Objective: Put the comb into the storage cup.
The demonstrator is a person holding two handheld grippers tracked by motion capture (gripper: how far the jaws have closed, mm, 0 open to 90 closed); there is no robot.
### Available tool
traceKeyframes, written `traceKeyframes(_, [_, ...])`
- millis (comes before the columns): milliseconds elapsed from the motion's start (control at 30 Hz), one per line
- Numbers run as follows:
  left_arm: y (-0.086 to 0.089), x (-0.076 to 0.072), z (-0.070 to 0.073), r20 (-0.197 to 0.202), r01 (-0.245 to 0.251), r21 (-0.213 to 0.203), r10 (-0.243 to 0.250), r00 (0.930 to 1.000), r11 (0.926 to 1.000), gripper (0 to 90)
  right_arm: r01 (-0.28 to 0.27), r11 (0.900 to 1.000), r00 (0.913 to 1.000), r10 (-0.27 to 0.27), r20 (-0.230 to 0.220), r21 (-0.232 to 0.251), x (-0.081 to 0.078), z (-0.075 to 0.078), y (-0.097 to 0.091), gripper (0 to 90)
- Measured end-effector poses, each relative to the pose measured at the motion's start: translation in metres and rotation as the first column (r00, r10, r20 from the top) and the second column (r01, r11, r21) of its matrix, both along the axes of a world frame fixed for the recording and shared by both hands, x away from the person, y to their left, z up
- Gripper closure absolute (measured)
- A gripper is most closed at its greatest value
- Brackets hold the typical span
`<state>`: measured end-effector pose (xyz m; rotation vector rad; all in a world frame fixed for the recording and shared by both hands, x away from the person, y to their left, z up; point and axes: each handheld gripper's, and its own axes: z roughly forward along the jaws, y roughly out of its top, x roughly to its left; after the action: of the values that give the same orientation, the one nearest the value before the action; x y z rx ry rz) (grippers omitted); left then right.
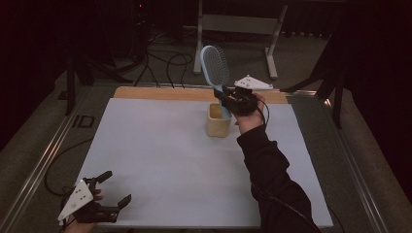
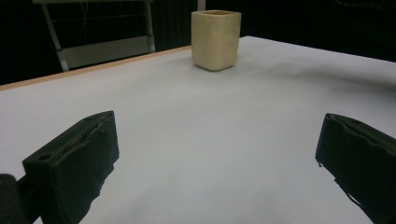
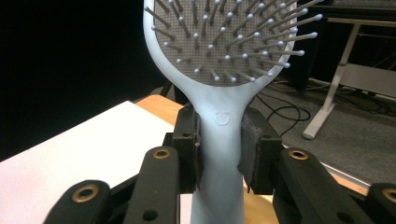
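A light blue hairbrush [image 1: 215, 65] stands upright with its bristled head up and its handle end down inside a cream square cup [image 1: 218, 121] at the back middle of the table. My right gripper [image 1: 226, 98] is shut on the brush's neck; in the right gripper view the two pads [image 3: 190, 142] press on either side of the hairbrush [image 3: 219, 121]. My left gripper [image 1: 115, 190] rests at the near left corner with its jaws wide apart and nothing between them. From there the cup [image 2: 215, 38] stands far ahead.
A white mat [image 1: 175, 160] covers the table, with a wooden strip [image 1: 160, 93] along its far edge. Behind the table stand a grey metal frame [image 1: 240, 24] and cables on the floor [image 1: 165, 60].
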<state>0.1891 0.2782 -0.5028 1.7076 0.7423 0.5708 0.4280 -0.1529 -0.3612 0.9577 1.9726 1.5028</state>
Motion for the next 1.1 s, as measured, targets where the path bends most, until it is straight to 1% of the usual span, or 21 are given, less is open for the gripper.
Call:
traceKeyframes(33, [0.0, 0.0, 0.0, 0.0, 0.0, -0.002, 0.0, 1.0, 1.0, 0.0, 0.003, 1.0, 1.0, -0.003, -0.005, 0.006, 0.002, 0.0, 0.0, 70.2])
traceKeyframes(67, [0.0, 0.0, 0.0, 0.0, 0.001, 0.0, -0.001, 1.0, 1.0, 0.0, 0.005, 1.0, 1.0, -0.005, 0.001, 0.005, 0.003, -0.001, 0.0, 70.2])
traceKeyframes(200, [0.0, 0.0, 0.0, -0.002, -0.001, -0.004, 0.001, 1.0, 1.0, 0.0, 0.018, 0.9997, 0.9998, -0.018, 0.001, 0.017, 0.01, -0.002, 0.0, 70.2])
traceKeyframes(233, [0.001, 0.0, 0.0, -0.002, -0.001, -0.003, 0.001, 1.0, 1.0, 0.0, 0.013, 0.9997, 0.9999, -0.013, 0.0, 0.022, 0.012, -0.003, -0.001, 70.2])
traceKeyframes(400, [0.001, 0.0, 0.0, -0.002, 0.0, -0.009, 0.0, 1.0, 1.0, 0.0, 0.027, 0.9993, 0.9996, -0.028, 0.006, 0.027, 0.019, -0.004, 0.0, 70.2])
traceKeyframes(433, [0.001, 0.0, 0.0, -0.002, -0.001, -0.012, 0.001, 1.0, 0.9999, 0.0, 0.02, 0.9992, 0.9998, -0.02, 0.005, 0.035, 0.021, -0.004, 0.0, 70.2])
traceKeyframes(467, [0.001, 0.0, 0.0, -0.003, -0.001, -0.013, 0.001, 1.0, 0.9999, 0.0, 0.025, 0.9985, 0.9997, -0.025, 0.004, 0.048, 0.022, -0.004, 0.001, 70.2])
traceKeyframes(600, [0.001, 0.001, -0.001, -0.002, 0.0, -0.009, 0.0, 1.0, 1.0, 0.0, 0.001, 0.997, 0.9998, -0.002, 0.018, 0.078, 0.027, -0.004, 0.0, 70.2])
traceKeyframes(667, [0.001, 0.001, -0.001, -0.003, 0.0, -0.008, 0.0, 1.0, 1.0, 0.0, 0.005, 0.9972, 0.9995, -0.008, 0.03, 0.075, 0.029, -0.004, 0.001, 70.2])
traceKeyframes(700, [0.001, 0.001, -0.001, -0.005, 0.001, -0.01, -0.001, 1.0, 1.0, 0.0, -0.001, 0.9967, 0.9997, -0.001, 0.025, 0.081, 0.031, -0.004, 0.002, 70.2])
traceKeyframes(767, [0.001, 0.001, -0.001, -0.006, 0.001, -0.012, -0.001, 1.0, 0.9999, 0.0, 0.007, 0.9968, 0.9996, -0.009, 0.026, 0.079, 0.034, -0.006, 0.002, 70.2])
traceKeyframes(900, [0.002, 0.001, -0.001, -0.007, 0.002, -0.016, -0.002, 1.0, 0.9999, 0.0, 0.013, 0.9958, 0.9998, -0.014, 0.015, 0.09, 0.039, -0.012, 0.002, 70.2])
traceKeyframes(1000, [0.002, 0.001, -0.002, -0.008, 0.005, -0.014, -0.005, 1.0, 0.9999, 0.0, 0.021, 0.9958, 0.9995, -0.023, 0.021, 0.089, 0.043, -0.014, 0.002, 70.2])
traceKeyframes(1067, [0.002, 0.002, -0.002, -0.008, 0.005, -0.014, -0.005, 1.0, 0.9999, 0.0, 0.031, 0.9945, 0.9991, -0.034, 0.027, 0.1, 0.045, -0.015, 0.002, 70.2])
traceKeyframes(1100, [0.002, 0.002, -0.002, -0.008, 0.006, -0.014, -0.006, 1.0, 0.9999, 0.0, 0.03, 0.9931, 0.9991, -0.033, 0.028, 0.114, 0.046, -0.015, 0.002, 70.2])
